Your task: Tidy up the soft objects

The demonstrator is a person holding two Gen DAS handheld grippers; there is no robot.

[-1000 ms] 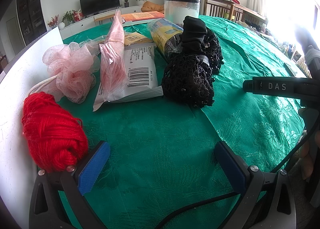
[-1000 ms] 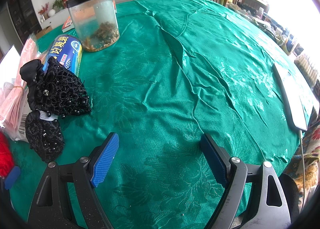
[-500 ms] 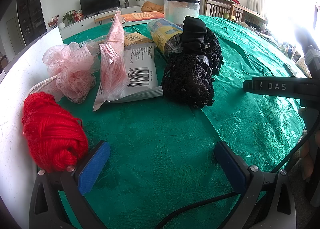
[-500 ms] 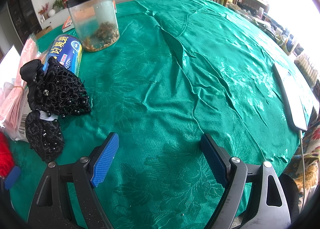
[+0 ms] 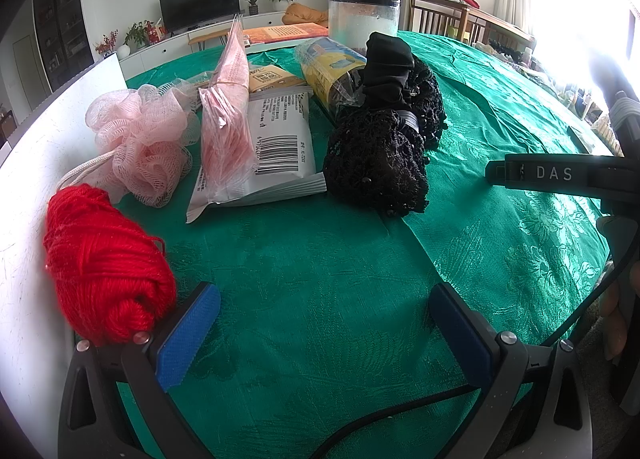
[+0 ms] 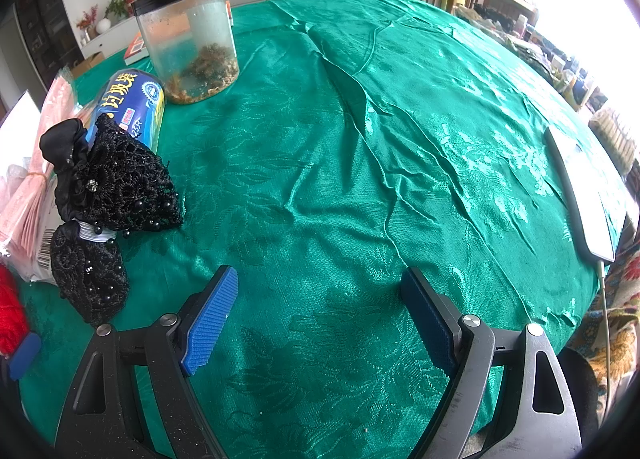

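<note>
**Yarn at my left claw's tip**

On the green tablecloth, the red yarn lies just left of my left claw, nearly touching its left finger, long axis running away from me. Both claws are spread wide, empty. My right claw sits farther off, nearer the black lace bundle.

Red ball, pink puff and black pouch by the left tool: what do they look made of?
Red ball: wound yarn, fuzzy matte strands, likely wool or acrylic. Pink puff: gathered nylon-like mesh, sheer open netting. Black pouch: lace or crochet fabric with small glossy beads.
</note>
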